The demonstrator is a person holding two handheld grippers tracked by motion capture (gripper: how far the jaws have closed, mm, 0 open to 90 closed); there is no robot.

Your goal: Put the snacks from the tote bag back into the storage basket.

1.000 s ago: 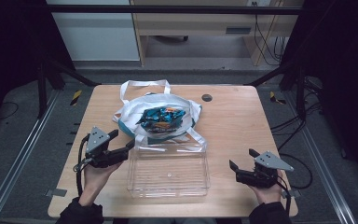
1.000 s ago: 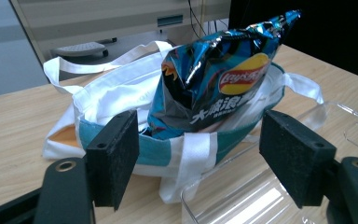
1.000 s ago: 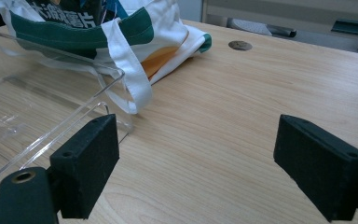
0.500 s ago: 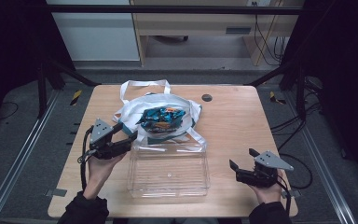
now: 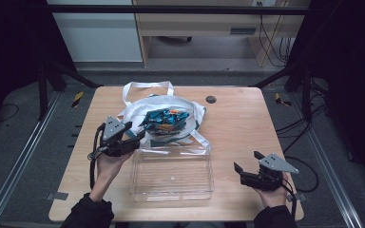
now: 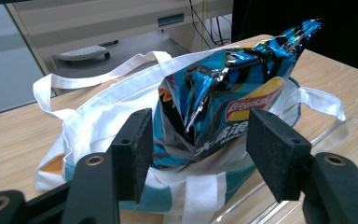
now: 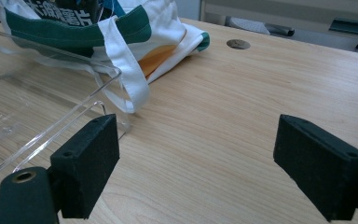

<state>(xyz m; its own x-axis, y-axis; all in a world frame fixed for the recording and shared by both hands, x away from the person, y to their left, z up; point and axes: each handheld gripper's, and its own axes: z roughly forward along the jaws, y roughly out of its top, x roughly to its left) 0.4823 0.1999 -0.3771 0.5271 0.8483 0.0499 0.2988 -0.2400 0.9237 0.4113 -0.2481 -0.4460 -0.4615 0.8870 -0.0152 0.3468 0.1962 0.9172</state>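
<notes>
A white tote bag [image 5: 135,110] with green trim lies open at the table's middle, with blue crisp packets [image 5: 164,118] in it. My left gripper [image 5: 134,138] is at the bag's left front corner, pointing into it. In the left gripper view a blue crisp packet [image 6: 223,93] stands up out of the tote bag [image 6: 98,107] just past my left gripper [image 6: 200,151]. Its jaws have just been closing; the packet's lower end shows in the gap and the pads do not touch it. My right gripper [image 5: 240,172] [image 7: 198,163] rests open on the front right of the table, holding nothing.
A clear plastic tray [image 5: 171,183] sits in front of the bag, its corner [image 7: 107,74] near my right gripper. A bag strap [image 7: 121,70] drapes over the tray's far edge. A small round hole [image 5: 211,99] marks the wooden table [image 5: 247,123] behind.
My left gripper has moved away from me and to the right, from beside the tray's left edge up to the tote bag, with its jaws narrowing. The right gripper has stayed put.
</notes>
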